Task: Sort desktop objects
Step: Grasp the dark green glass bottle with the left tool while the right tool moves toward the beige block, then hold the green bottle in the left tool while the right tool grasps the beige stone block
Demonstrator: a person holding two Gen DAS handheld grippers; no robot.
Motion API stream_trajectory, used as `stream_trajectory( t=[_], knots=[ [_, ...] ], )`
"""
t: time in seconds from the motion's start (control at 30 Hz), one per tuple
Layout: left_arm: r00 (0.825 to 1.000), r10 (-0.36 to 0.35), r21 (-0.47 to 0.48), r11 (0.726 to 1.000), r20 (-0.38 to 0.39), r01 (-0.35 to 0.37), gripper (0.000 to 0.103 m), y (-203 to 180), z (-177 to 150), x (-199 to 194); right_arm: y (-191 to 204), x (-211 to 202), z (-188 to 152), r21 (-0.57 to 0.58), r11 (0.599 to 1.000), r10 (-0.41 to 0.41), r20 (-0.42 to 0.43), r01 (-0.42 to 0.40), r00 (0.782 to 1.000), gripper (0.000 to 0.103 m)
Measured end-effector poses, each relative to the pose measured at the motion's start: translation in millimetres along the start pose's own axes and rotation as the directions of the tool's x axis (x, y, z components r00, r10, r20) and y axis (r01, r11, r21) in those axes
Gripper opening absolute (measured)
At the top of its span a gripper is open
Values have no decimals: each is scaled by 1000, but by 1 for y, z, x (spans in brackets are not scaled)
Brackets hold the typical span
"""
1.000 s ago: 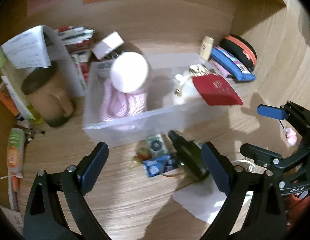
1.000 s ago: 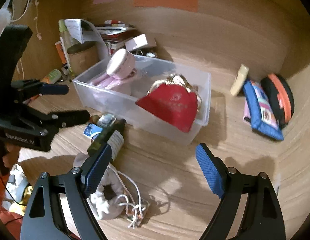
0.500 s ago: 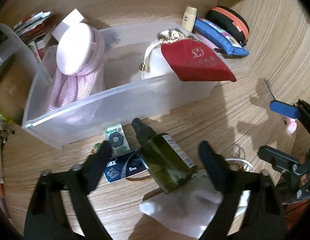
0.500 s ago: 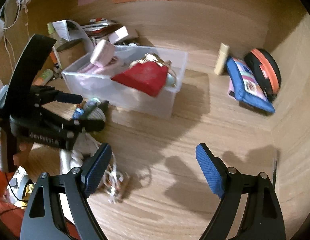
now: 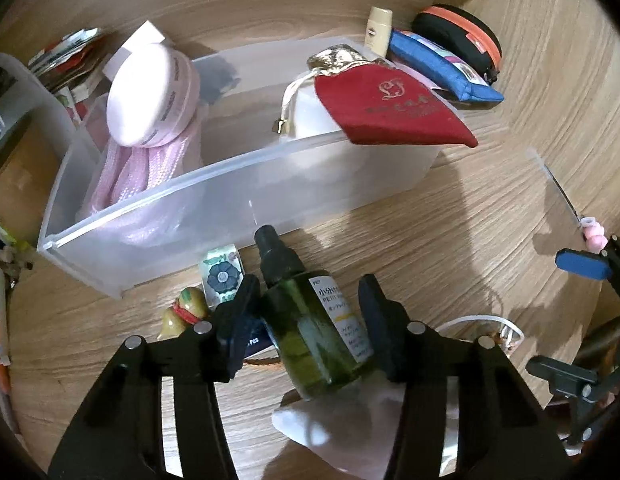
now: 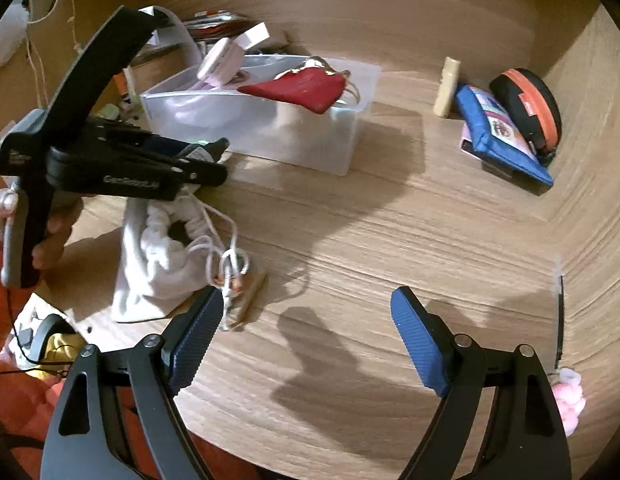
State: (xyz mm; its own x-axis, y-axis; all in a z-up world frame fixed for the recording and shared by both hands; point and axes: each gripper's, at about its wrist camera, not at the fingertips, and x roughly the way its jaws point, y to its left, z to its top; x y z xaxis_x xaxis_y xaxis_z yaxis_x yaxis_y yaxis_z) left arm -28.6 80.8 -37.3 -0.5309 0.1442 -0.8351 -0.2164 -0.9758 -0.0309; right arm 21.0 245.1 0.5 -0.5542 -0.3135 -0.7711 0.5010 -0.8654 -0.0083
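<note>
The sorting is looking about half done to me: some things are already lying in the clear plastic box (image 5: 238, 184), and several are still waiting on the desk (image 5: 450, 248). Going from the left, inside the box a round pink case (image 5: 150, 96) is resting on a pink woven band (image 5: 138, 172), and at the right end a red pouch (image 5: 394, 108) is lying over a white item and is hanging over the rim. In front of the box, on the desk, a small duck figure (image 5: 184, 310) and a floral packet (image 5: 222, 278) are lying, then the green spray bottle (image 5: 314, 328), and under it a white drawstring bag (image 6: 158, 264). The left hand-held gripper (image 5: 308, 312) is standing around this bottle, its pads close on both sides, but I cannot tell if they are already pressing it. I am judging that the bottle is the next thing going to the box. Far right, a beige tube (image 5: 378, 30), a blue pouch (image 5: 442, 68) and a black and orange case (image 5: 462, 36) are staying against the wall. The right hand-held gripper (image 6: 306, 344) is hanging wide open over bare desk, holding nothing
</note>
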Motion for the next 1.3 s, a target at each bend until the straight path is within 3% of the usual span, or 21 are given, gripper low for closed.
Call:
stream_trajectory(
  t=[0.23, 0.27, 0.37, 0.43, 0.5, 0.63, 0.83, 1.0, 1.07, 1.13, 1.2, 1.3],
  knots=[
    [998, 6, -46, 999, 57, -4, 42, 14, -3, -21, 11, 2, -2, -50, 998, 23, -7, -23, 1000, 82],
    [998, 6, -52, 999, 65, -3, 37, 15, -2, -23, 13, 5, -4, -59, 998, 27, -18, -28, 999, 79],
    [997, -6, -66, 998, 78, 11, 9, 21, -1, -32, 19, 12, -6, -71, 996, 48, -40, -51, 998, 75],
    [996, -15, -68, 997, 91, 22, 9, 25, -2, -37, 24, 17, -6, -78, 995, 61, -50, -65, 997, 67],
    [996, -2, -68, 998, 93, 9, 9, 25, -4, -38, 28, 24, -7, -87, 994, 65, -71, -71, 995, 49],
    [997, -13, -81, 996, 79, 20, 9, 31, -11, -38, 24, 28, -7, -77, 995, 58, -67, -64, 996, 38],
    [997, -10, -80, 997, 83, 17, 10, 34, -21, -39, 2, 30, -6, -25, 1000, -2, -71, 0, 997, 27],
    [995, -15, -76, 997, 100, 23, 36, 40, -28, -45, -16, 35, -2, 12, 1000, -7, -69, 8, 998, 27],
    [994, -25, -81, 996, 106, 34, 38, 41, -31, -47, -15, 37, 2, 3, 1000, 6, -71, -6, 997, 27],
    [994, -26, -76, 997, 110, 34, 40, 42, -34, -50, -12, 39, 6, -13, 1000, 21, -75, -22, 997, 31],
    [993, -25, -68, 997, 115, 33, 44, 43, -38, -53, -7, 40, 8, -35, 999, 32, -78, -35, 996, 44],
    [992, -11, -66, 998, 123, 19, 49, 44, -45, -56, -2, 45, 12, -51, 998, 44, -82, -48, 996, 51]
  ],
)
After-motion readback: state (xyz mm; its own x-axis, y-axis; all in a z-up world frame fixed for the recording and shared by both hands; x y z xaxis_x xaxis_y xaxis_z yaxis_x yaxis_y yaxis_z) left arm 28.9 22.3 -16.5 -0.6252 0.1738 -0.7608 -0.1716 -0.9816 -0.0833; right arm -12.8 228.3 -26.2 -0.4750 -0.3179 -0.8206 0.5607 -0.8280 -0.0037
